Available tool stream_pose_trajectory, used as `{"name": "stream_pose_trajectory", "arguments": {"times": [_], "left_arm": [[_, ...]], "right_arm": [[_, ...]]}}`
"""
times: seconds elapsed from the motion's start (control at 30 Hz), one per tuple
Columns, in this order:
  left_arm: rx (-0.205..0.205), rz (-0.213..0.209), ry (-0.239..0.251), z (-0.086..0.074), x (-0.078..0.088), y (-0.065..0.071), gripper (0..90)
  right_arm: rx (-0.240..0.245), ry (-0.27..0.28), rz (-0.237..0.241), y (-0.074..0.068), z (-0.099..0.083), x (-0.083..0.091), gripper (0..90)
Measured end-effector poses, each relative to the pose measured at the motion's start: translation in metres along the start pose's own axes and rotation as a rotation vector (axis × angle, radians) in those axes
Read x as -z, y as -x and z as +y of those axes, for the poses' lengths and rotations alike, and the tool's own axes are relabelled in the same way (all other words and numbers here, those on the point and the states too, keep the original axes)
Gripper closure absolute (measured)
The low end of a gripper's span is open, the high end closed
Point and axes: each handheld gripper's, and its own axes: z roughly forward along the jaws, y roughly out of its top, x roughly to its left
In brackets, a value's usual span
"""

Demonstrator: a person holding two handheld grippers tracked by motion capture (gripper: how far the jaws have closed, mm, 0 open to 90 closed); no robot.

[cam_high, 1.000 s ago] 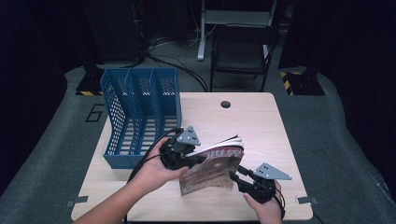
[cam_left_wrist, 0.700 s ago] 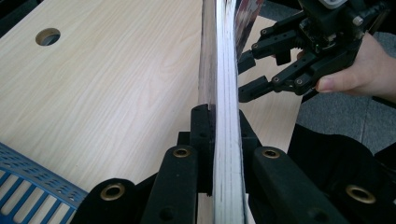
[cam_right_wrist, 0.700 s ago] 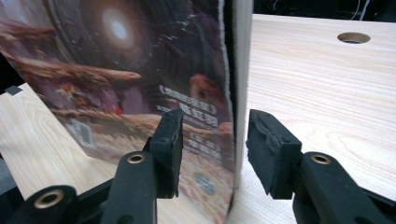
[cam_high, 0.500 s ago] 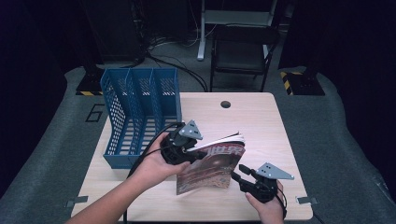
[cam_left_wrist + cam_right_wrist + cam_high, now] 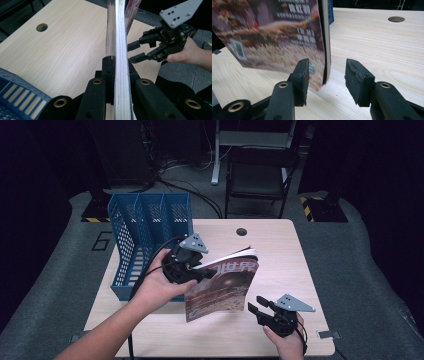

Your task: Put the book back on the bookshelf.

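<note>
In the high view, the left hand-held gripper [image 5: 202, 270] sits left of centre, clenched on the upper left edge of a magazine [image 5: 225, 285]. The magazine hangs tilted above the bench [image 5: 280, 250], its brown cover with white characters facing the camera and its white page edges showing along the top. In the left gripper view the jaws rise from the bottom of the frame and press on both sides of the magazine's [image 5: 121, 50] stacked pages, which run up the middle of the frame.

The right hand-held gripper [image 5: 256, 306] is at the lower right of the high view, just beside the magazine's lower right corner, with its jaws pointing toward it. These jaws have just been opening. In the right gripper view the lower corner of the magazine [image 5: 287, 37] stands between them, close against the left jaw and apart from the right one; the pads do not press on it, so this gripper is released. In the left gripper view the right hand-held gripper [image 5: 132, 52] appears at the right of the frame, jaws spread.

A blue file rack [image 5: 145, 230] stands on the bench at upper left of the high view, behind the left hand [image 5: 160, 285].
</note>
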Motion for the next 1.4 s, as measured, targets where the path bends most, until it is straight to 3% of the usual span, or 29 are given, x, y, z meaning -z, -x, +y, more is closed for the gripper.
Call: {"name": "stream_pose_trajectory", "arguments": {"times": [0.7, 1.1, 1.4], "left_arm": [[0.043, 0.057, 0.042, 0.026, 0.043, -0.016, 83.9], [0.11, 0.089, 0.061, 0.026, 0.053, -0.025, 83.9], [0.151, 0.124, 0.078, 0.021, 0.07, -0.034, 83.8]], "right_arm": [[-0.02, -0.013, -0.008, 0.004, -0.002, -0.002, 54.2], [-0.021, -0.021, -0.004, 0.004, -0.003, -0.002, 54.2], [-0.019, -0.026, -0.009, 0.004, -0.004, -0.004, 54.2]]}}
